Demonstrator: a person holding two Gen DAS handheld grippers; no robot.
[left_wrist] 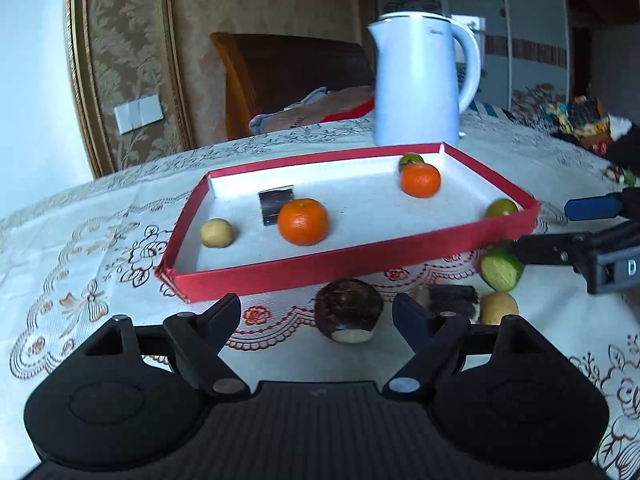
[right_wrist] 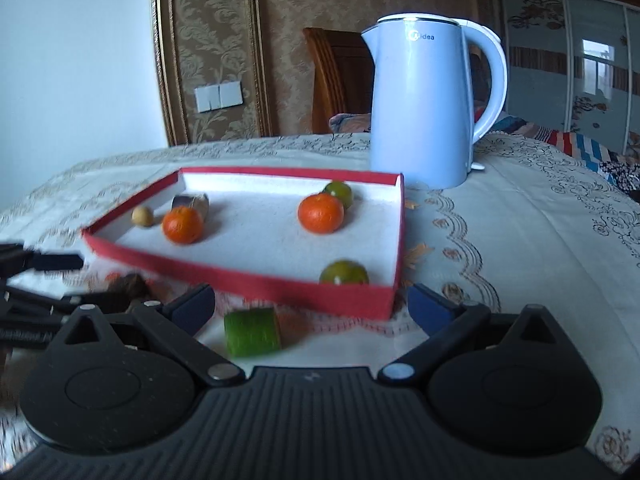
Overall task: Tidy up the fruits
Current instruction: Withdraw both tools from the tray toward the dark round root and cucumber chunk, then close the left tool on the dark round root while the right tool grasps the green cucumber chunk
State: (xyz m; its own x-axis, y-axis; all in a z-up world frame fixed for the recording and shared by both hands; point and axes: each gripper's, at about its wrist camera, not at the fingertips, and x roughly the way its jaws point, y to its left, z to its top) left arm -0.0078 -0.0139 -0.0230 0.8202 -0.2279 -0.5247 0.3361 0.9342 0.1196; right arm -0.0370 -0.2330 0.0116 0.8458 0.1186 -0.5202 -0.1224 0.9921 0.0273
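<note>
Both grippers are lining up now, each needing to centre its piece before squeezing. The left gripper (left_wrist: 316,312) is standing spread, the dark brown piece (left_wrist: 347,315) lying untouched between its fingertips. The right gripper (right_wrist: 310,304), spread wide, is framing the green chunk (right_wrist: 252,331), just before the red tray (right_wrist: 256,282).

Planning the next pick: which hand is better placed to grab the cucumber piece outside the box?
Right. Its open tongs frame the cucumber piece, while the left tongs face the dark root.
</note>
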